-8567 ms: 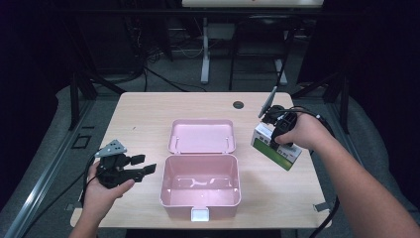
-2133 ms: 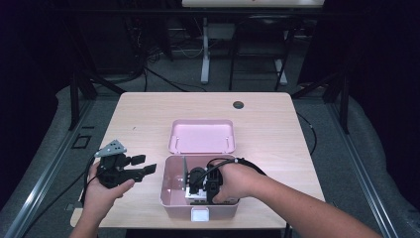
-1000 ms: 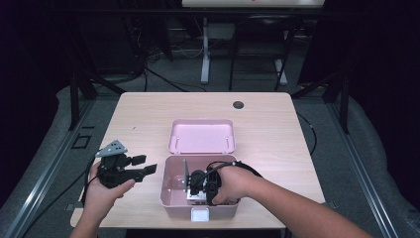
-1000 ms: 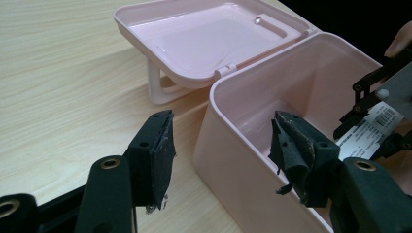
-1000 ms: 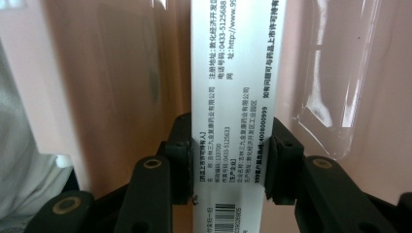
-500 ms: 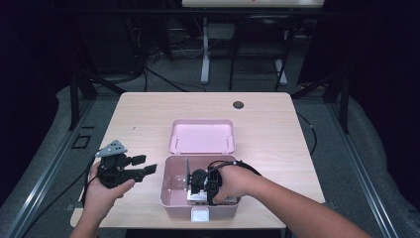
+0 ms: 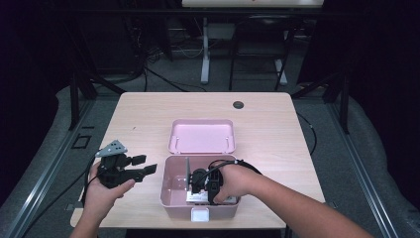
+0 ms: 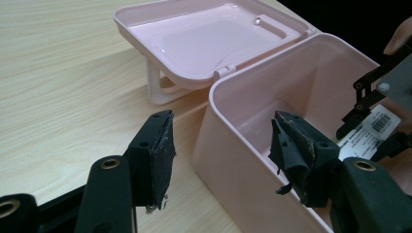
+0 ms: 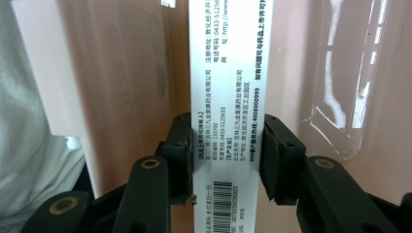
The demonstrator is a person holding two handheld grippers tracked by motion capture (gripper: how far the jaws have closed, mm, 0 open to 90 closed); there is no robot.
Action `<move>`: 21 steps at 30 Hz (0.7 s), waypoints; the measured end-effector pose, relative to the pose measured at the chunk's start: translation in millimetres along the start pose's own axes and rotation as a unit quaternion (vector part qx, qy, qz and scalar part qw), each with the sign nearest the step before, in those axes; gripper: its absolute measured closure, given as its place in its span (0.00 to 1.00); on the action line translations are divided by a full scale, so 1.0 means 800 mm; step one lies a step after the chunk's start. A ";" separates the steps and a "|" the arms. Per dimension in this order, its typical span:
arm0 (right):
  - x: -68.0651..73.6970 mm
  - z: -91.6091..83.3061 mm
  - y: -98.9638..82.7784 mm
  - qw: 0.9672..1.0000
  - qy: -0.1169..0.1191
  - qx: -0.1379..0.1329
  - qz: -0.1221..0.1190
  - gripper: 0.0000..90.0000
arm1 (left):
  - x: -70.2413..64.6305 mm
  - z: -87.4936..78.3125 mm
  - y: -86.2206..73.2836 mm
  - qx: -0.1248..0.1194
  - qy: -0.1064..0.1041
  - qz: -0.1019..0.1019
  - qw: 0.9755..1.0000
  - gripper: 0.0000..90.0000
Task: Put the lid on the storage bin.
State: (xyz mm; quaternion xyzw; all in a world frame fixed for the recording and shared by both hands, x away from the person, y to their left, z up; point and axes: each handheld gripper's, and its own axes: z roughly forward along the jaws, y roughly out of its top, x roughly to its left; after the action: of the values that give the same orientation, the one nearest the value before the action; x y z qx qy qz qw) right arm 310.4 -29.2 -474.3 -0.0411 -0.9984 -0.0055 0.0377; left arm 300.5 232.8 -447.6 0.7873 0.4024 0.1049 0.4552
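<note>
Now the right gripper (image 9: 226,160) fingers remain clamped on the white carton (image 9: 228,87) down inside the pink box (image 7: 173,191) at the bench's 6 o'clock edge, release and lid (image 7: 202,136) closing pending, left gripper (image 8: 221,160) fingers apart, empty

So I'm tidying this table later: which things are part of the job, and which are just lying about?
Part of the job:
- white carton, clamped by the right gripper
- pink box
- its open lid

Lying about:
- left gripper, open, idle beside the box
- dark table grommet
</note>
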 end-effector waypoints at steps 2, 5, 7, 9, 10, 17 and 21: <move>0.000 -0.002 0.000 1.000 0.000 -0.001 0.001 0.67 | 0.000 0.000 0.000 0.000 0.000 0.000 1.000 0.46; -0.001 -0.005 -0.002 1.000 0.002 -0.007 0.001 0.68 | 0.000 0.000 0.000 -0.001 0.000 0.000 1.000 0.46; 0.000 -0.005 -0.003 1.000 0.002 -0.007 -0.003 0.68 | 0.000 -0.001 0.000 -0.001 0.000 0.000 1.000 0.46; 0.000 -0.006 -0.002 1.000 0.000 -0.006 -0.004 0.68 | 0.000 -0.001 0.000 -0.001 0.000 0.000 1.000 0.46; 0.001 -0.006 -0.003 1.000 0.001 -0.006 -0.007 0.68 | 0.000 -0.001 0.000 -0.001 0.000 0.000 1.000 0.46; 0.003 -0.006 -0.003 1.000 0.000 -0.006 -0.021 0.68 | 0.000 0.000 0.000 0.001 0.000 -0.001 1.000 0.46; 0.002 -0.006 -0.003 1.000 0.001 -0.005 -0.018 0.68 | 0.000 0.000 0.000 0.000 0.000 0.000 1.000 0.46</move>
State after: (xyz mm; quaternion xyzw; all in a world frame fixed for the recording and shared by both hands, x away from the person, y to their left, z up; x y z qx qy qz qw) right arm 308.6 -31.5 -469.3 -0.0234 -0.9989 -0.0116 0.0388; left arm 300.7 232.7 -447.6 0.7873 0.4026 0.1043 0.4552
